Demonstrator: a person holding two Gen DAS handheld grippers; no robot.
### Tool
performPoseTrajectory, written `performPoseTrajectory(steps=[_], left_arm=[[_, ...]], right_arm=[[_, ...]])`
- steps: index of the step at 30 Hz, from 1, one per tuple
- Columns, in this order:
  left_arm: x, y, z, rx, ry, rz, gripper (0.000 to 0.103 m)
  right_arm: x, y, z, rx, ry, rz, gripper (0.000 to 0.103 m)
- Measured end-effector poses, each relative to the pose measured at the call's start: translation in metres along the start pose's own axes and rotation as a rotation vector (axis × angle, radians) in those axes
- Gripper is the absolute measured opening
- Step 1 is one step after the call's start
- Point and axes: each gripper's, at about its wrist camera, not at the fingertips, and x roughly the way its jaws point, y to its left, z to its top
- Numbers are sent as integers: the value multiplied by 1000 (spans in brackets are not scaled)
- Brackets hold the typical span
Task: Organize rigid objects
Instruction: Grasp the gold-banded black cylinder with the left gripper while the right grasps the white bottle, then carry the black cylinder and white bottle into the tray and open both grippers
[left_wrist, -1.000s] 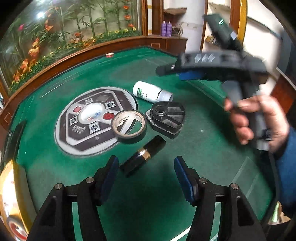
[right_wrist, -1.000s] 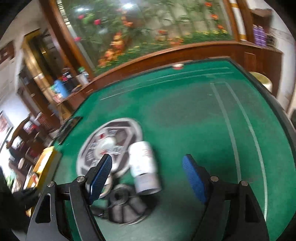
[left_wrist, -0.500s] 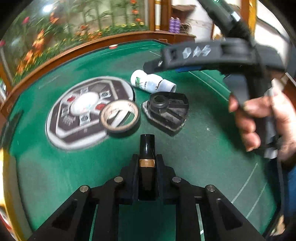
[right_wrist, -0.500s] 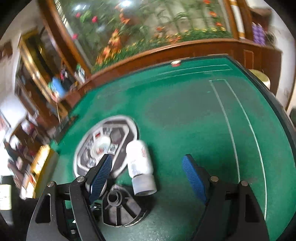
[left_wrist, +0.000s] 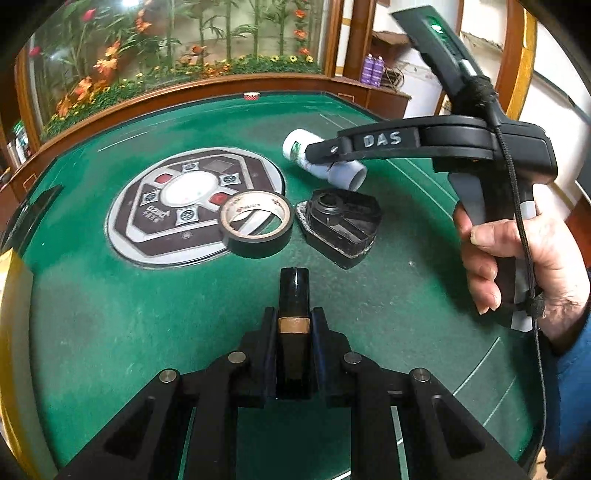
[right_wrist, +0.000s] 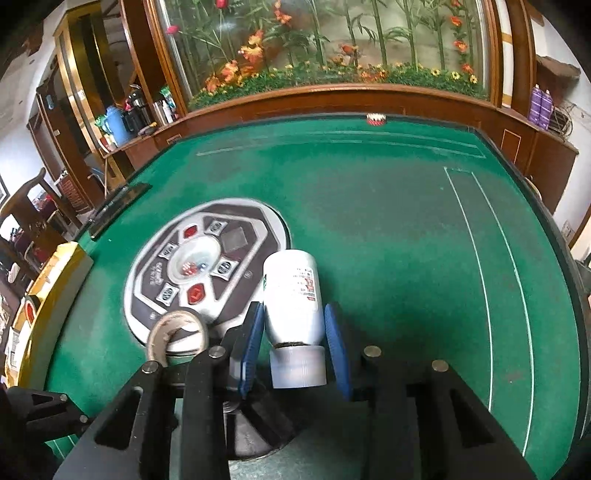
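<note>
The green table carries everything, and none of it looks sorted yet — the task seems to be at its first pick-ups. The round control panel is set into the felt ahead and left of the left gripper. Ahead of that gripper lie the black wedge-shaped part and, beside it, the roll of tape, both untouched. The white bottle lies on its side between the blue pads of the right gripper, whose jaws are closing; the pads look to be just at its sides, though I cannot tell if they press yet. The left gripper is clenched on the black tube with a gold band, its far end pointing forward — whether it is off the felt is unclear. Both tools' own frames hide the table nearest them, and no bin or goal spot shows.
</note>
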Motion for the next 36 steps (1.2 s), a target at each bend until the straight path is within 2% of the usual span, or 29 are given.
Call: performPoseTrajectory(steps=[6,8,14,18,22,26,30,36], left_arm=[[-17,8,-10,-34,-18,30,17],[-25,10,-15,-49,-30,41,17],[-40,19,-31,-104,-56,80,17],[-52,26,-39,-138,-63,93,17],[-70,34,-43,-171,-85,83,17],[-92,41,-43,-193,-122,74,17],[-114,55,-46,-207,-163,97,18],[-147,88,-62,-252,-214,142,18]], right_arm=[[-28,12,4,-15,-74,66,33],[-36,21,2,-25,-88,135,33],[-39,62,-7,-96,-60,247,33],[-40,93,-17,-168,-47,283,33],[-43,105,-20,-202,-50,296,33],[-46,98,-19,-172,-66,291,33],[-45,96,-18,-160,-69,285,33],[-46,115,-23,-193,-63,292,33]])
